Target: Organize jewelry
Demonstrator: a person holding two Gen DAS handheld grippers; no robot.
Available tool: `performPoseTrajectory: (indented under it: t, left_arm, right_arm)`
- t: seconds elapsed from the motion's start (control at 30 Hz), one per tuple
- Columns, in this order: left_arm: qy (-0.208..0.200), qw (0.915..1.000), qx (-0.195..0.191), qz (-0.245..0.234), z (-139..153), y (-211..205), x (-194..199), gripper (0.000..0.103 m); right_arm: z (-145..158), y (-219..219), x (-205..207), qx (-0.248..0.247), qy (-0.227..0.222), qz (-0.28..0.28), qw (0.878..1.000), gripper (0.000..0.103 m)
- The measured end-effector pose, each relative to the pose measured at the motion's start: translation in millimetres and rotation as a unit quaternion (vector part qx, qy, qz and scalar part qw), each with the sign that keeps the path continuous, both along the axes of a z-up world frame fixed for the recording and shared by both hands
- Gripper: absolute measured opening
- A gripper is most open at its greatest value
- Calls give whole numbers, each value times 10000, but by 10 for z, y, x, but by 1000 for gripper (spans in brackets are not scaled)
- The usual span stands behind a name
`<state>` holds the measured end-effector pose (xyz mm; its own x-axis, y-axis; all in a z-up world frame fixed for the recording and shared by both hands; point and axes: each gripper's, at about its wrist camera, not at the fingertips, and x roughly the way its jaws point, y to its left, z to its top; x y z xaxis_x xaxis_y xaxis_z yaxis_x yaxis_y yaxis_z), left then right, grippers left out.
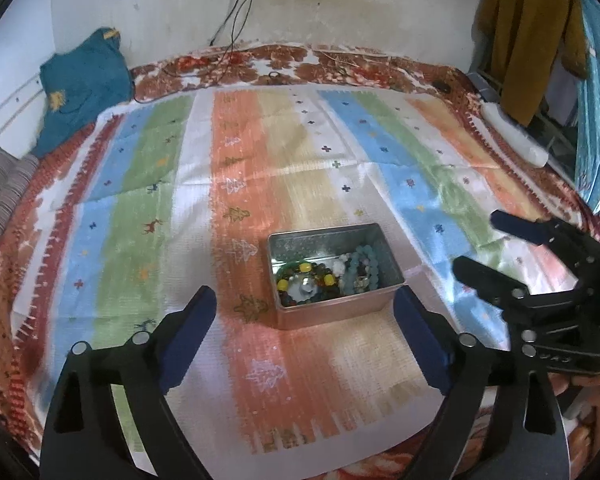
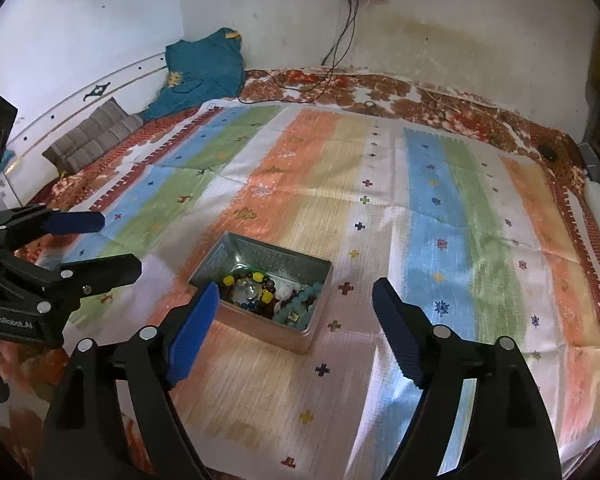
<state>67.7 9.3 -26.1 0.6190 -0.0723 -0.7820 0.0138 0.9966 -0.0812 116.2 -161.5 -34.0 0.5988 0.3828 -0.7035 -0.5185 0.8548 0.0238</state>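
Note:
A rectangular metal tin [image 1: 374, 242] stands open on the striped mat [image 1: 260, 184]. It holds beaded bracelets [image 1: 320, 280]: dark and yellow beads, teal beads, white beads. My left gripper [image 1: 304, 330] is open and empty, just in front of the tin. My right gripper [image 1: 476, 240] shows at the right of the left wrist view, open and empty. In the right wrist view the tin [image 2: 320, 304] with its bracelets [image 2: 268, 296] lies ahead of my open right gripper [image 2: 296, 322]. The left gripper [image 2: 116, 240] shows there at the left, open.
The mat covers a red floral bedspread [image 1: 300, 64]. A teal garment [image 1: 80, 84] and a striped pillow [image 2: 92, 136] lie at the back left. Cables [image 1: 236, 20] hang down the wall. A mustard cloth [image 1: 528, 32] hangs at the right.

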Motion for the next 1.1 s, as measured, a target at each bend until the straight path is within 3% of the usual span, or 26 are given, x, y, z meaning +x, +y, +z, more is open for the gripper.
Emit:
performPoseTrajectory:
  t: [0.17, 0.47, 0.83, 1.1]
  left_arm:
    - [-7, 9997, 252, 11, -35, -1, -55, 90]
    - [-502, 9970, 588, -62, 36, -128, -287, 97]
    - [-598, 9978, 260, 118, 62, -104, -366, 97]
    - [-720, 9967, 340, 128, 81, -122, -391, 97]
  right_arm:
    - [12, -53, -118, -49, -121, -9, 9999, 85]
    - [34, -126, -258, 6, -228, -16, 9997, 90]
    - [64, -164, -425, 43, -483, -47, 9988, 93]
    - [81, -193, -450, 174, -448, -82, 9988, 93]
